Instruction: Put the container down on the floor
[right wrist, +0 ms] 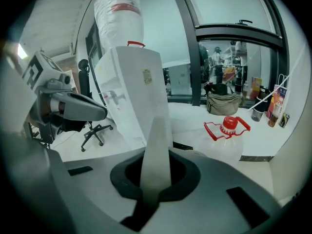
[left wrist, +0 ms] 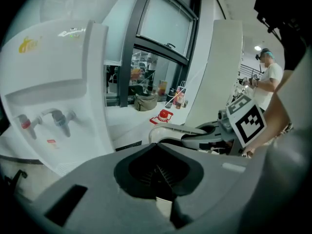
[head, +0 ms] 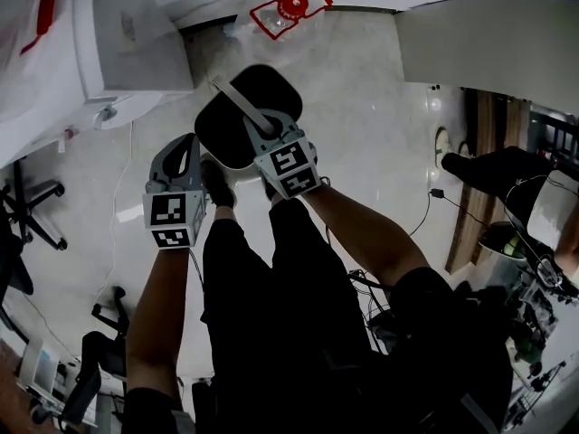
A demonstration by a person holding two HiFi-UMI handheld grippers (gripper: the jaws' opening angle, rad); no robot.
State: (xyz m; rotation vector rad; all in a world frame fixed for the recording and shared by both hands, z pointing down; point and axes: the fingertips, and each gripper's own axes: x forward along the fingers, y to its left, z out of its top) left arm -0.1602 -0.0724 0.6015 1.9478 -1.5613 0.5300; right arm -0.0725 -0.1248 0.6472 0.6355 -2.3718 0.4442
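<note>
The right claw (right wrist: 155, 179) is shut tight on the pale flat handle (right wrist: 157, 145) of the container, and the strip is seen running up between its jaws. The left claw (left wrist: 158, 177) is closed too, with nothing big seen inside it, and it is held just beside the container on the left. The container (head: 271, 84) is black on top with round corners and a pale rim. It is seen hanging by its handle in front of the person's legs (head: 271, 278), over the shiny floor (head: 362, 125). Whether its bottom is touching the floor cannot be told from above. It is judged to be light, because it is carried by one claw on one thin strip, but what is inside cannot be seen. The handle looks thin and smooth, so it may slip or bend, and the container may swing or tip under it. The middle of the handle is thought to be the best place to hold, so that the container hangs level. Its side could be steadied by the left claw if it swings. The walls are judged to be hard plastic, so a gentle set-down is called for. Farther out, a white water machine (right wrist: 134, 91) and a clear jug (right wrist: 225, 135) with a red cap are seen, well apart from the container.
</note>
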